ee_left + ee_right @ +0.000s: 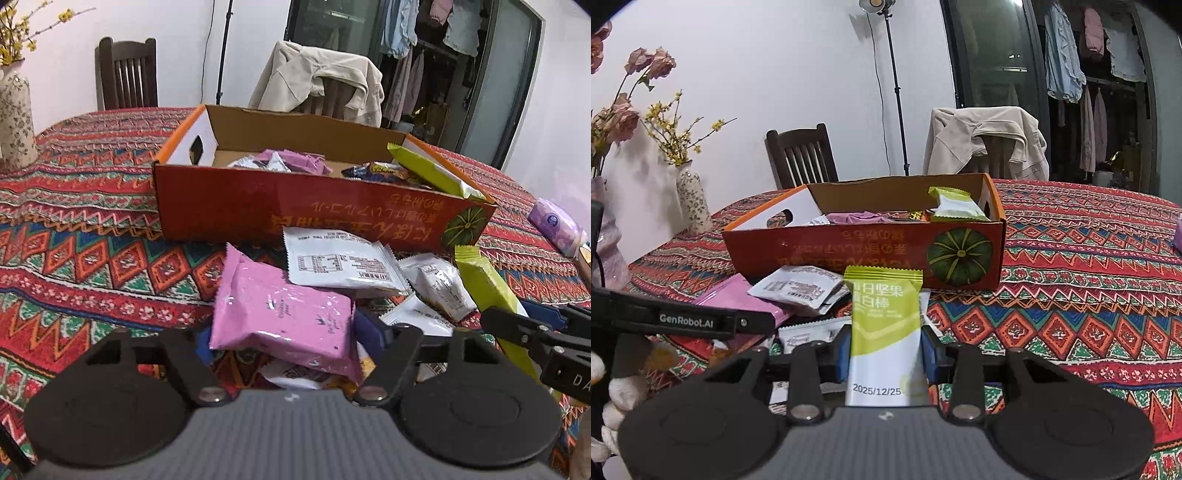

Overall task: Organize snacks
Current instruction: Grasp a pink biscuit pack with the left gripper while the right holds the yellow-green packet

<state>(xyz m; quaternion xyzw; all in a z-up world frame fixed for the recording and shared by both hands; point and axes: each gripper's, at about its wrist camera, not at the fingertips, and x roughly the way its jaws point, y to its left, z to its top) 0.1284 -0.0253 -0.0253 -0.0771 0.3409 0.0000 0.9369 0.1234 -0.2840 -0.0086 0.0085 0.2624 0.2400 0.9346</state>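
An orange cardboard box [258,206] [849,247] stands on the table and holds several snack packets, among them a green one [955,205]. In front of it lies a pile of packets. My left gripper [291,332] is shut on a pink packet [284,314] on top of the pile. White packets [340,262] lie beside it. My right gripper [886,350] is shut on a green and white snack bar [884,325], held upright above the table in front of the box. That bar also shows in the left wrist view [487,284].
The table has a red patterned cloth [92,229]. A floral vase [692,201] stands at the far left. A purple tissue pack [557,225] lies at the right. Two chairs stand behind the table, one draped with a beige jacket [986,136].
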